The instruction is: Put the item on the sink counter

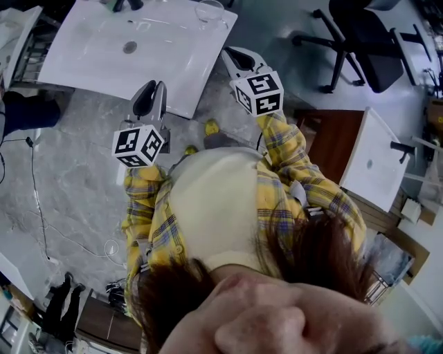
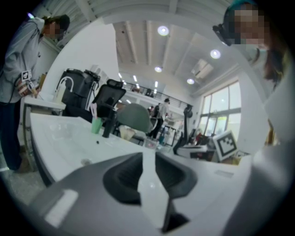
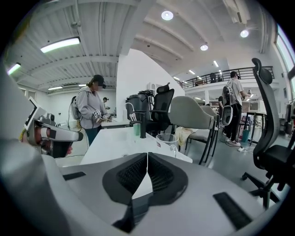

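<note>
Sink counter (image 1: 176,69) near edge open, glass cup (image 1: 210,10) at far corner

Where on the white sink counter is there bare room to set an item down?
Free: the white sink counter between round drain and near edge. Crowded: the far edge, with green cup, black faucet, clear glass cup.

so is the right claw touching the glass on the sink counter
Apart. The head view shows a clear gap between the shut right claw and the glass, which stands at the counter corner.
</note>
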A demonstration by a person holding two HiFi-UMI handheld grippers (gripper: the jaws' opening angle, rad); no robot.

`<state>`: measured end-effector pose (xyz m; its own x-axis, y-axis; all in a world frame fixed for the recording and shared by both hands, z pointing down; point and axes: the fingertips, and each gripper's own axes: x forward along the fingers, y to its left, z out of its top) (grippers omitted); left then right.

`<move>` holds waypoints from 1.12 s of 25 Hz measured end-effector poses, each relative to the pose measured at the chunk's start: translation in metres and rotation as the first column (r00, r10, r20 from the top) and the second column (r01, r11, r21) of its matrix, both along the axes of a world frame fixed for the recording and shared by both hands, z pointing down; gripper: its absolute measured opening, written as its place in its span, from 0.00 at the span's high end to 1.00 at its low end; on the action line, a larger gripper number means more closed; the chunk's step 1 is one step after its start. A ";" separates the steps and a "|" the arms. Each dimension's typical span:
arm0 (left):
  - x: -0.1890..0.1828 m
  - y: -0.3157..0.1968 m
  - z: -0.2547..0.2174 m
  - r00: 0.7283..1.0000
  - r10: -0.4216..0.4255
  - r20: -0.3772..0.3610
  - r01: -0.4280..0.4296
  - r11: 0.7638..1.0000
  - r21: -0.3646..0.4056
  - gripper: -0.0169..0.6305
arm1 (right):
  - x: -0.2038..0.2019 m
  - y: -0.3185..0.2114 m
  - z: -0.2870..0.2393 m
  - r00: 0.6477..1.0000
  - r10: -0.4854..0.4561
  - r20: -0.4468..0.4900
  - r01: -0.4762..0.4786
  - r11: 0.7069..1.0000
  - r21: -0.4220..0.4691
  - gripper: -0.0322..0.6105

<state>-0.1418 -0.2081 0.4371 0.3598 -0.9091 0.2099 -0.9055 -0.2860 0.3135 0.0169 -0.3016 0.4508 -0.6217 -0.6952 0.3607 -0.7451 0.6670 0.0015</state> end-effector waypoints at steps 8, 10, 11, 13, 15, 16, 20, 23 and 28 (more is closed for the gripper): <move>0.000 0.015 -0.001 1.000 -0.004 0.011 0.004 1.000 0.000 0.90 | -0.004 0.026 -0.009 1.000 -0.014 0.023 0.014 1.000 -0.009 0.93; -0.001 0.017 -0.002 1.000 -0.007 0.018 0.007 1.000 0.002 0.92 | -0.006 0.032 -0.010 1.000 -0.018 0.023 0.018 1.000 -0.010 0.93; -0.001 0.019 -0.003 1.000 -0.008 0.022 0.008 1.000 0.002 0.93 | -0.007 0.035 -0.010 0.999 -0.020 0.025 0.020 1.000 -0.012 0.93; -0.003 0.021 -0.003 0.999 -0.010 0.032 0.010 1.000 -0.002 0.96 | -0.010 0.040 -0.011 0.999 -0.026 0.030 0.026 1.000 -0.015 0.93; -0.005 0.024 -0.002 0.999 -0.010 0.045 0.010 1.000 -0.009 0.97 | -0.014 0.045 -0.012 0.999 -0.033 0.032 0.033 0.999 -0.015 0.93; -0.006 0.025 -0.002 0.999 -0.010 0.051 0.010 1.000 -0.013 0.97 | -0.015 0.048 -0.012 0.999 -0.036 0.031 0.037 0.999 -0.014 0.93; -0.009 0.032 0.000 0.998 -0.011 0.055 0.012 1.000 -0.020 0.97 | -0.017 0.057 -0.012 0.999 -0.039 0.029 0.040 0.999 -0.018 0.93; -0.011 0.034 0.000 0.998 -0.011 0.058 0.012 1.000 -0.024 0.97 | -0.018 0.061 -0.014 0.998 -0.037 0.048 0.038 0.999 -0.027 0.93; -0.012 0.036 -0.003 0.998 -0.008 0.060 0.009 1.000 -0.020 0.97 | -0.019 0.067 -0.018 0.998 -0.034 0.045 0.035 0.999 -0.019 0.93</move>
